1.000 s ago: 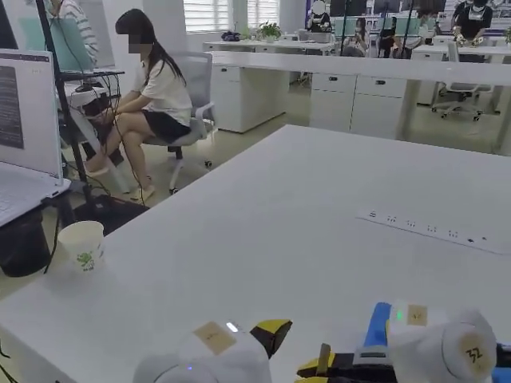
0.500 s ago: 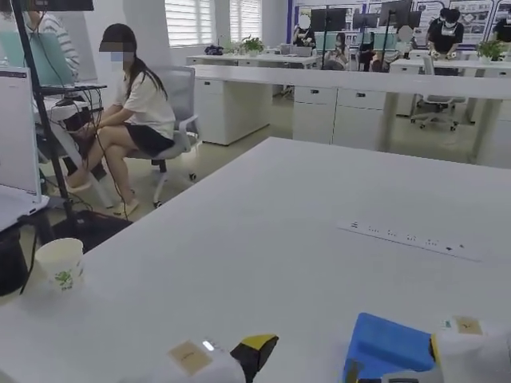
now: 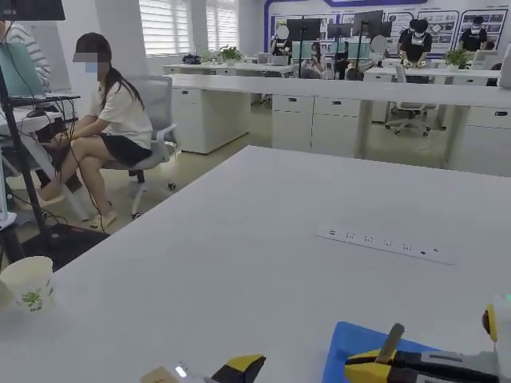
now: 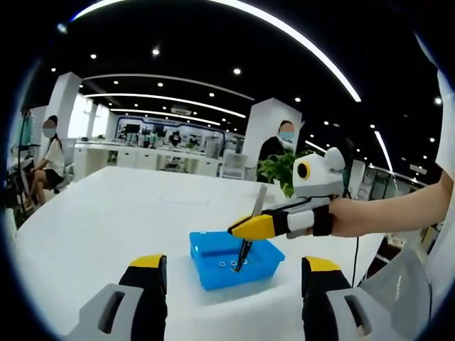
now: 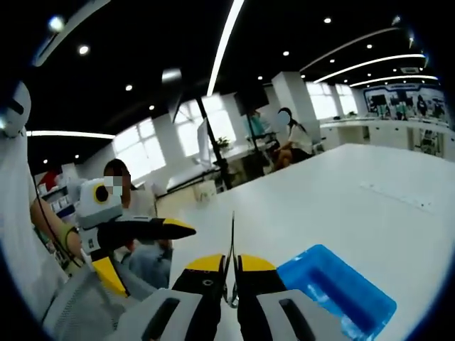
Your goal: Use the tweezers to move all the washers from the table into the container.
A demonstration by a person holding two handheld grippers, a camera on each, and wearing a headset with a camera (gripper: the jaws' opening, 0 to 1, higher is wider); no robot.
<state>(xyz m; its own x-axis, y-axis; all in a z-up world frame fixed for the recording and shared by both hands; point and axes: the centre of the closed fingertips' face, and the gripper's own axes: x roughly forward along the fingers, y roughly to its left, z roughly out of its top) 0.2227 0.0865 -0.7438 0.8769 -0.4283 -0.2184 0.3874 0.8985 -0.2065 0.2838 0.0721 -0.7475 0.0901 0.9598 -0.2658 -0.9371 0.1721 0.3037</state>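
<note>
A blue container point(image 3: 351, 351) sits on the white table point(image 3: 239, 255) near its front edge. In the left gripper view the blue container point(image 4: 213, 273) holds several small washers point(image 4: 227, 264). My right gripper point(image 4: 252, 226) is shut on thin metal tweezers point(image 4: 243, 254), whose tips reach down into the container. In its own view the right gripper point(image 5: 231, 264) clamps the tweezers point(image 5: 232, 234), with the container point(image 5: 334, 291) to the lower right. My left gripper point(image 4: 234, 264) stands open short of the container, its jaws wide apart and nothing between them. Its yellow tip point(image 3: 239, 369) shows low in the head view.
A paper cup point(image 3: 28, 283) stands at the table's left edge. A white power strip point(image 3: 383, 242) lies across the far right of the table. A person sits on a chair point(image 3: 156, 104) beyond the left edge, among desks.
The head camera has swung up and to the left, so the scene shifted. The container and the right gripper's tweezers now show at the bottom right.
</note>
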